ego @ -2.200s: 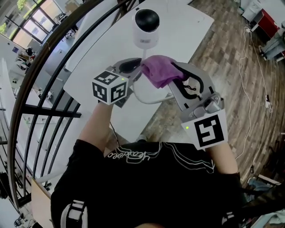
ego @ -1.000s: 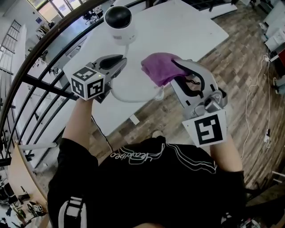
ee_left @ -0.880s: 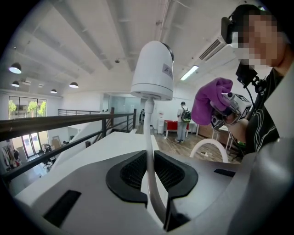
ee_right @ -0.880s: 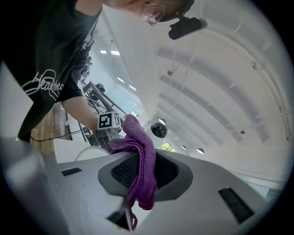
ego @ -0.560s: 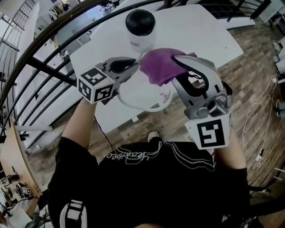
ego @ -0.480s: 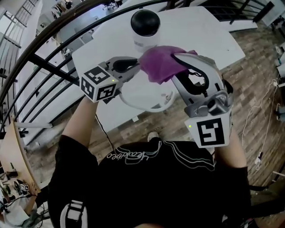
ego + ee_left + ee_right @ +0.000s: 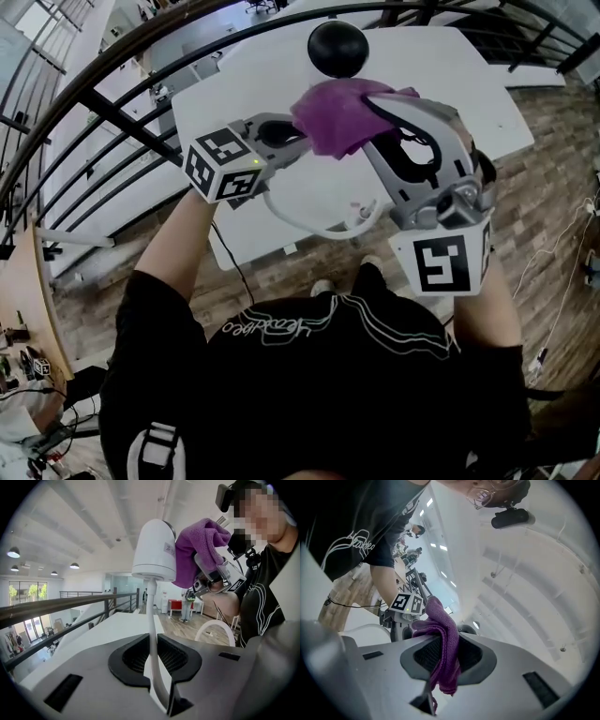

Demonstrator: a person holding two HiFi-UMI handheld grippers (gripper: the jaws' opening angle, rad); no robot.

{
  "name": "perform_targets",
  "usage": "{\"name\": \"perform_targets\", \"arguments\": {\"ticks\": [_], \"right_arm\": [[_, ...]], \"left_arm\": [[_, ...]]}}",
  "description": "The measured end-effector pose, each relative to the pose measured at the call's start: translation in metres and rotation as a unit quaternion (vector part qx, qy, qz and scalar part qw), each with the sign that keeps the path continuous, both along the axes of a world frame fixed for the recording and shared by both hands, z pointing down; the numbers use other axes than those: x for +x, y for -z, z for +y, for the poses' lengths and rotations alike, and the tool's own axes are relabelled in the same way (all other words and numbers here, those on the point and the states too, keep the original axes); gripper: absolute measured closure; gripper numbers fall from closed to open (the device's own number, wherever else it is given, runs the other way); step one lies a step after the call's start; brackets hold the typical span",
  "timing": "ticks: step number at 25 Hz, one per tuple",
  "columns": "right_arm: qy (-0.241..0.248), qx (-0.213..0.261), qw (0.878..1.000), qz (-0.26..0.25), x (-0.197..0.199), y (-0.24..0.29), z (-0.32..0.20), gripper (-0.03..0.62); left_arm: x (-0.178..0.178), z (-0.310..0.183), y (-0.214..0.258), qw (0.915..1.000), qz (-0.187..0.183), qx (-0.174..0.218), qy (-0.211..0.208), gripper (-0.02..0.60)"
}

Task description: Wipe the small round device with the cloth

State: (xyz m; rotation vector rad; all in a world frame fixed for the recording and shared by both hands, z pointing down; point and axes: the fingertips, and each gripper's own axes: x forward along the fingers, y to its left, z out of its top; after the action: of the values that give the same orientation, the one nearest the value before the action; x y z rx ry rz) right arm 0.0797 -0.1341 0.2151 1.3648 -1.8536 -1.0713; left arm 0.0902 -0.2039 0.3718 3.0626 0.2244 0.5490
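The right gripper (image 7: 440, 663) is clamped on a bunched purple cloth (image 7: 441, 620), leaving a soft wad past the jaw tips to rub with, and that wad lies against the side of the small round device (image 7: 153, 550). The left gripper (image 7: 152, 657) is closed on the device's white cable (image 7: 150, 616) just below its base. This seems meant to steady the device, apparently raised off the white table (image 7: 450, 66), against the cloth's push.
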Motion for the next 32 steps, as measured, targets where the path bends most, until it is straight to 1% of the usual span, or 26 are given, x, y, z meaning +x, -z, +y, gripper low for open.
{"name": "perform_targets", "arguments": {"ticks": [7, 14, 17, 25, 29, 32], "right_arm": [[0.026, -0.017, 1.000, -0.007, 0.010, -0.013, -0.003, 0.522], [0.056, -0.046, 0.997, -0.036, 0.020, -0.027, -0.007, 0.522], [0.072, -0.060, 0.994, -0.054, 0.023, -0.033, -0.008, 0.522], [0.117, -0.093, 0.986, -0.076, 0.028, -0.051, -0.010, 0.522], [0.135, -0.103, 0.983, -0.068, 0.030, -0.056, -0.010, 0.522], [0.144, -0.111, 0.982, -0.057, 0.033, -0.062, -0.011, 0.522]], "left_arm": [[0.003, 0.004, -0.003, 0.9999, -0.002, 0.009, 0.007, 0.522], [0.009, 0.005, -0.004, 0.9998, -0.010, 0.012, 0.014, 0.522], [0.009, 0.004, -0.004, 0.9996, -0.016, 0.018, 0.018, 0.522], [0.009, 0.002, -0.005, 0.9992, -0.024, 0.026, 0.017, 0.522], [0.006, 0.001, -0.003, 0.9994, -0.024, 0.022, 0.015, 0.522], [0.006, 0.000, -0.002, 0.9992, -0.023, 0.029, 0.016, 0.522]]}}
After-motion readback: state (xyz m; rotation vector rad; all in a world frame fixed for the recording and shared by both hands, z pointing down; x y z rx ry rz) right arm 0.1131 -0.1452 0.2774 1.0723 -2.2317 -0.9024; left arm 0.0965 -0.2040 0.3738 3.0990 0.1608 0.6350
